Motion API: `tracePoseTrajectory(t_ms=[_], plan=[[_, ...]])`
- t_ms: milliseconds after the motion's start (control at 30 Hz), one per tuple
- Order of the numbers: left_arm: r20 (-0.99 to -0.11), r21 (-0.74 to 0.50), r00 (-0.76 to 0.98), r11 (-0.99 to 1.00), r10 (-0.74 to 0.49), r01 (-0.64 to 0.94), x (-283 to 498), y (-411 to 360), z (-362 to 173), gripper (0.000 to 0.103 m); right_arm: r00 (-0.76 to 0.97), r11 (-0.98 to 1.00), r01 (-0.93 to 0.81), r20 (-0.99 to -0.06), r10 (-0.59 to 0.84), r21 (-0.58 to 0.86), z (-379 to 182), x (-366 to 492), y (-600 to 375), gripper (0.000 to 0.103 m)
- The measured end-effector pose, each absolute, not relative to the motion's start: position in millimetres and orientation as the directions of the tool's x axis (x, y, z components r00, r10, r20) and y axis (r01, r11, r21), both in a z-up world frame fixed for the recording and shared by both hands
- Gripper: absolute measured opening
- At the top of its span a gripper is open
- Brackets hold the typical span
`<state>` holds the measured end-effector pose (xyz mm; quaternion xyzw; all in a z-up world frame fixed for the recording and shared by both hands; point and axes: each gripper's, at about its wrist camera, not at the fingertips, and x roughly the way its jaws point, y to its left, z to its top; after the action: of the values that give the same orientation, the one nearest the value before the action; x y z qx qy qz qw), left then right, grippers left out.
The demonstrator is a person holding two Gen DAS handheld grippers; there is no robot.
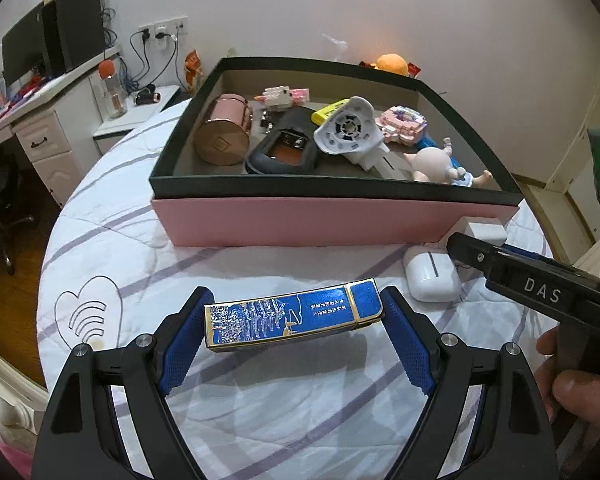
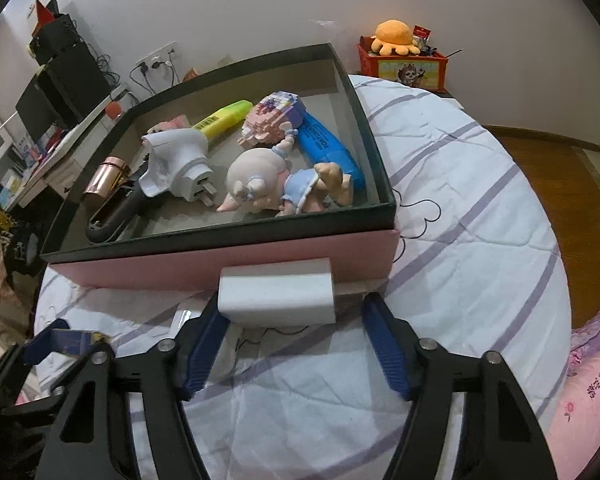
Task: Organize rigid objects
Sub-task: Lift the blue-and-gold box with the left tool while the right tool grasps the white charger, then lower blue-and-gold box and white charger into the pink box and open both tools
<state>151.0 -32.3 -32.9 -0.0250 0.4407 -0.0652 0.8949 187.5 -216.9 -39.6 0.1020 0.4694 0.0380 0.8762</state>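
Two grippers face the box (image 1: pixel 332 220): our left gripper (image 1: pixel 294 320) clamps the lighter (image 1: pixel 294 318) lengthwise, our right gripper (image 2: pixel 294 340) straddles the charger (image 2: pixel 276 294), not gripping.

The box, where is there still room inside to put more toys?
The box has bare floor along its near wall, in front of the black case, and at the far right corner behind the blue marker. The middle, around the doll, is crowded.
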Motion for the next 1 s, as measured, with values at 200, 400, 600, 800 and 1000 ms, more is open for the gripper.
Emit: tracePoseTrajectory(t_ms=[200,400,600,800,1000], plan=[[-0.786,-0.109,0.601,0.989,-0.144,0.095,151.9,-28.2,-33.5,0.085,0.566,0.977,0.025,-0.808,0.162,0.213,-38.1,183.8,-216.1,0.068],[-0.777,-0.109,0.613,0.99,-0.144,0.095,151.3,-27.4,-29.3,0.085,0.57,0.973,0.017,-0.802,0.18,0.23,-30.6,171.9,-218.9,0.069],[-0.764,-0.108,0.63,0.99,-0.139,0.088,152.2,-19.5,-20.2,0.085,0.611,0.972,-0.009,-0.768,0.19,0.234,2.5,157.9,-221.7,0.069],[-0.745,-0.096,0.654,0.991,-0.133,0.092,162.2,-14.7,-3.4,0.085,0.676,0.976,-0.053,-0.713,0.189,0.209,46.6,172.5,-216.1,0.069],[-0.712,-0.083,0.689,0.991,-0.134,0.107,187.2,-12.7,24.3,0.085,0.687,0.978,-0.084,-0.7,0.195,0.189,58.3,206.8,-203.4,0.069]])
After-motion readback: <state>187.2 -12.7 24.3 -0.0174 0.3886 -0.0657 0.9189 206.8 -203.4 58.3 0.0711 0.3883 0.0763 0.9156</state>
